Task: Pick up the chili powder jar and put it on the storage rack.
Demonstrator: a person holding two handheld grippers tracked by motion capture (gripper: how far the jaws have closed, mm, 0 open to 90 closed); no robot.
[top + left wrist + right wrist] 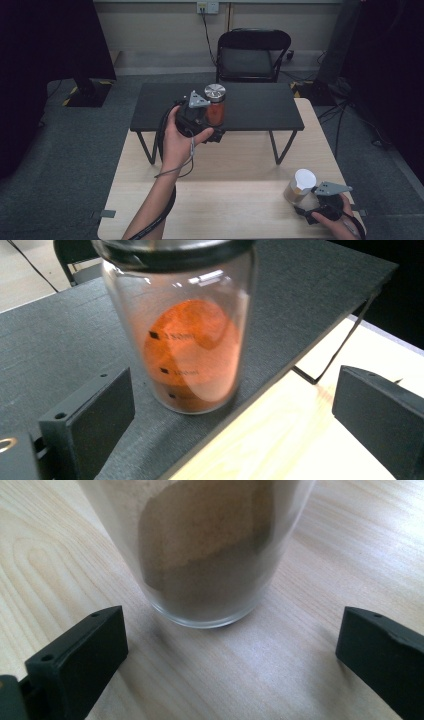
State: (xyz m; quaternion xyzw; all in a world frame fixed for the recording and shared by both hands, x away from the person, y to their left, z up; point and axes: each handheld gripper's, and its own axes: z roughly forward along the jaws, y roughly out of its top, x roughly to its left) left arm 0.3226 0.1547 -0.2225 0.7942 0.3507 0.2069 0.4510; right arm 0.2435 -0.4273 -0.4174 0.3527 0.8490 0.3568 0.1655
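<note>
Left gripper [232, 425] near orange-powder jar [192, 340]

The black raised shelf [260, 107] spans the far half of the bench [225, 210]. On it, the jar of orange powder [215, 106] stands at its near edge, left of the middle, blocking any pass there; the shelf's right half lies bare. On the bench, the jar of brown powder [300, 186] stands near the right edge (close to the near right corner). The near left and middle stretch stays open, and so does the gap under the shelf between its legs [280, 147].
</note>
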